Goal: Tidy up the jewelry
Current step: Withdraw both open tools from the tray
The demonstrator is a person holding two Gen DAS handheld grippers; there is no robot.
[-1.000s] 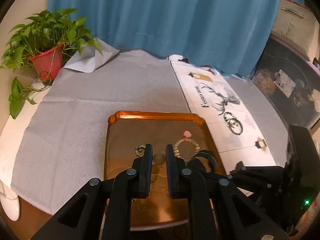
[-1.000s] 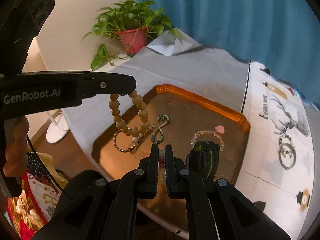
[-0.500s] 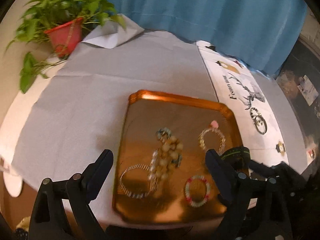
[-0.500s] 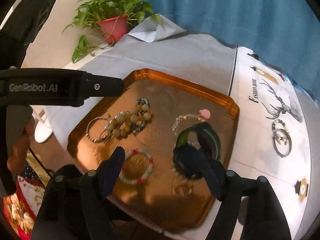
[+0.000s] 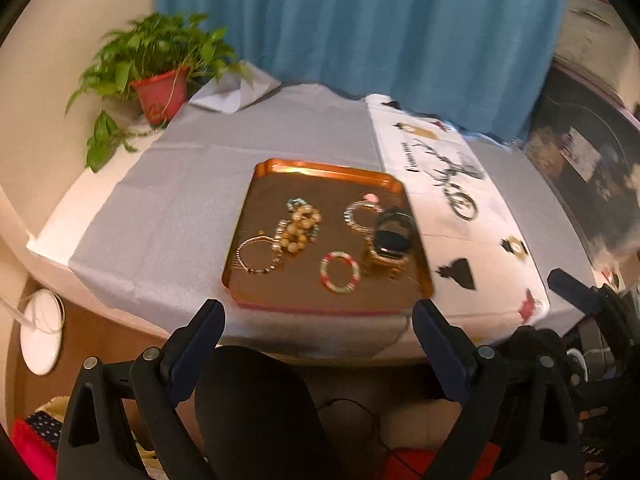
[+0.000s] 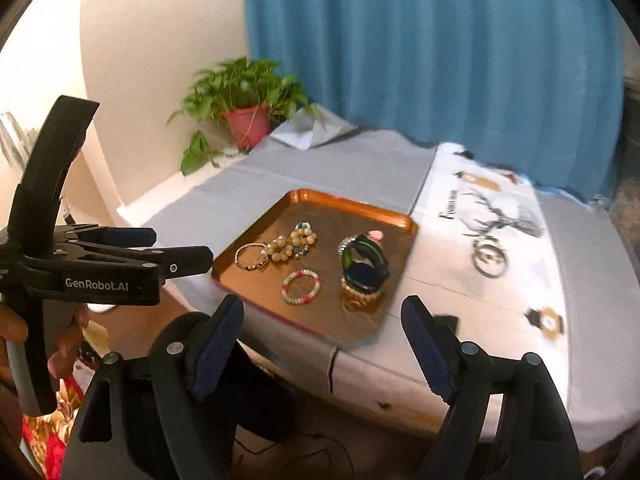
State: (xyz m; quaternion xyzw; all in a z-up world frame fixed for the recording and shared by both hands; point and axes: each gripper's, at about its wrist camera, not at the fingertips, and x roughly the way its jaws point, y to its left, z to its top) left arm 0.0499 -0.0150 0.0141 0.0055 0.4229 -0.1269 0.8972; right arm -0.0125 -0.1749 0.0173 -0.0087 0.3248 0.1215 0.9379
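Note:
A copper tray on the grey-covered table holds the jewelry. On it lie a beige bead bracelet, a thin chain bracelet, a pink-and-green bead bracelet, a crystal bracelet and a black watch. My left gripper is open and empty, back past the table's near edge. My right gripper is also off the tray; its jaws are opening with nothing between them. The right wrist view shows the left gripper at the left, held by a hand.
A potted plant stands at the table's far left corner before a blue curtain. A white runner with a deer print lies right of the tray. A black chair back is below the table's edge.
Both grippers opened and pulled back from the tray. The beige bead bracelet left the left gripper and the pink-and-green one left the right; both now lie on the tray.

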